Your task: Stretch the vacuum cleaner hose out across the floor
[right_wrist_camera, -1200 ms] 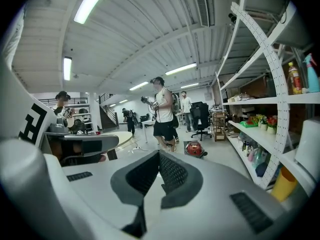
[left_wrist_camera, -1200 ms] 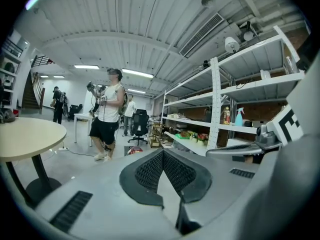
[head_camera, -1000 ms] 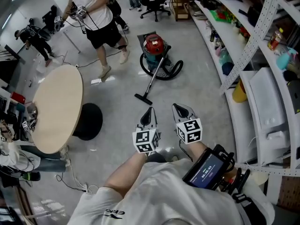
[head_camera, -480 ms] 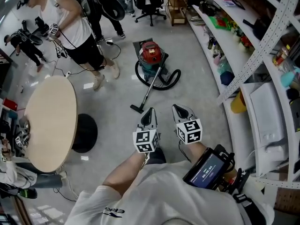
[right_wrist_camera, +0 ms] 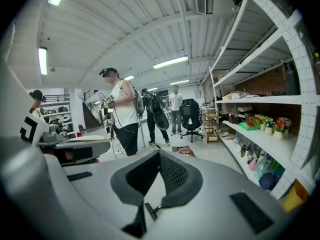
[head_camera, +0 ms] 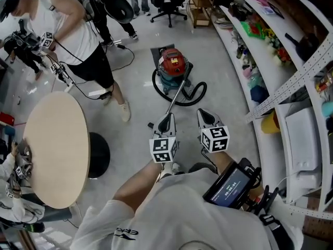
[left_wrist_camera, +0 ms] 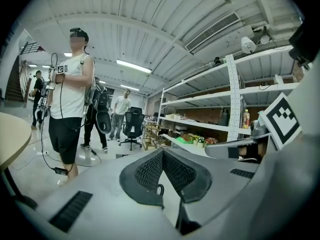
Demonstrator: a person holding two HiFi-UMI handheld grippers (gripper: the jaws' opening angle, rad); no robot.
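Black hose [head_camera: 199, 96] appears in head view only; left tongs [head_camera: 167, 119], right tongs [head_camera: 204, 114] closed, empty.

Vacuum cleaner [head_camera: 172, 65] between table [head_camera: 54, 150] and shelves [head_camera: 270, 51]

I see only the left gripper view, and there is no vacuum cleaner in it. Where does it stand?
Observer: The head view shows the vacuum cleaner on the floor, straight ahead of us.
Operator: Is its hose stretched out?
Observer: No, the hose lies coiled around the cleaner's base.
Operator: What does the right gripper hold?
Observer: Nothing; the right gripper view shows the right gripper with jaws shut and empty.
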